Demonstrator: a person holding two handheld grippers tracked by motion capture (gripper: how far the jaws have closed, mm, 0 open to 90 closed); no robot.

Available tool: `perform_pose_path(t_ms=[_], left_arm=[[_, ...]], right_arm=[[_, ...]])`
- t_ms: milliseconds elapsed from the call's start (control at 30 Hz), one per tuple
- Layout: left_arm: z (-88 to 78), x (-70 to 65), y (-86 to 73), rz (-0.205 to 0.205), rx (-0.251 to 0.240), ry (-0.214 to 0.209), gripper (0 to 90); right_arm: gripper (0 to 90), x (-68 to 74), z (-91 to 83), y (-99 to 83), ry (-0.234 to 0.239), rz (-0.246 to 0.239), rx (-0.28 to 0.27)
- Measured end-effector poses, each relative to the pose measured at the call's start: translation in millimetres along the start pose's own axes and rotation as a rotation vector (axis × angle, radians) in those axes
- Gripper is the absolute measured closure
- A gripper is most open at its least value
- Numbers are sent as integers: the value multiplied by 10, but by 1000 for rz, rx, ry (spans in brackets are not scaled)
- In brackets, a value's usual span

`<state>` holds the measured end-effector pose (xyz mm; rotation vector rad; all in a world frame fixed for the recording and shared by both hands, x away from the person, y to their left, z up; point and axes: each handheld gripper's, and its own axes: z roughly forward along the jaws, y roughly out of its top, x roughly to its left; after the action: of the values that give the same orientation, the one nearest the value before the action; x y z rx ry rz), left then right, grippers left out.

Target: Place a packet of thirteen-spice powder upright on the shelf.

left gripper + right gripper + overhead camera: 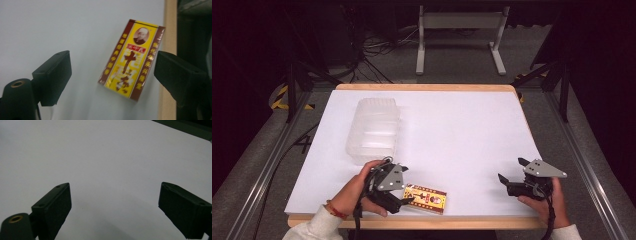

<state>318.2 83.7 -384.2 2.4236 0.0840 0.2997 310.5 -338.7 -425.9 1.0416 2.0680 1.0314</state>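
— What do the left tongs (112, 75) look at?
— A yellow and maroon box (131, 60), lying flat on the white table (62, 27), its portrait end toward one o'clock.
— Are the jaws on it?
— No. They stand wide apart at eight and four o'clock, the box between them, untouched. The table's wooden edge (170, 25) runs at three o'clock.

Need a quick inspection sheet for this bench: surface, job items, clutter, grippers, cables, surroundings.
Surface: white table with a wooden rim, bare in most places.
Job's things: yellow and red box lies flat near the front edge; clear plastic container stands behind it.
Clutter: nothing seen.
Grippers: left gripper open, jaws either side of the box, not touching; right gripper open over bare table.
Cables: loose cables on the floor beyond the table.
Surroundings: dark room, white stand behind.
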Motion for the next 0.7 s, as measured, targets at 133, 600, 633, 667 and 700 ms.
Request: perform_pose_path(t_ms=[133, 600, 633, 667, 700], left_arm=[[154, -26, 118, 28, 46, -40, 150], [699, -125, 418, 122, 169, -192, 145], [716, -128, 420, 124, 171, -195, 144], [733, -131, 426, 130, 180, -194, 145], [757, -136, 432, 132, 187, -198, 145]], right_arm=[[117, -8, -11, -27, -2, 3, 9], [116, -11, -73, -85, -10, 11, 16], [116, -14, -74, -88, -11, 13, 15], [116, -15, -76, -89, -13, 14, 15], [116, -14, -81, -90, -12, 17, 15]])
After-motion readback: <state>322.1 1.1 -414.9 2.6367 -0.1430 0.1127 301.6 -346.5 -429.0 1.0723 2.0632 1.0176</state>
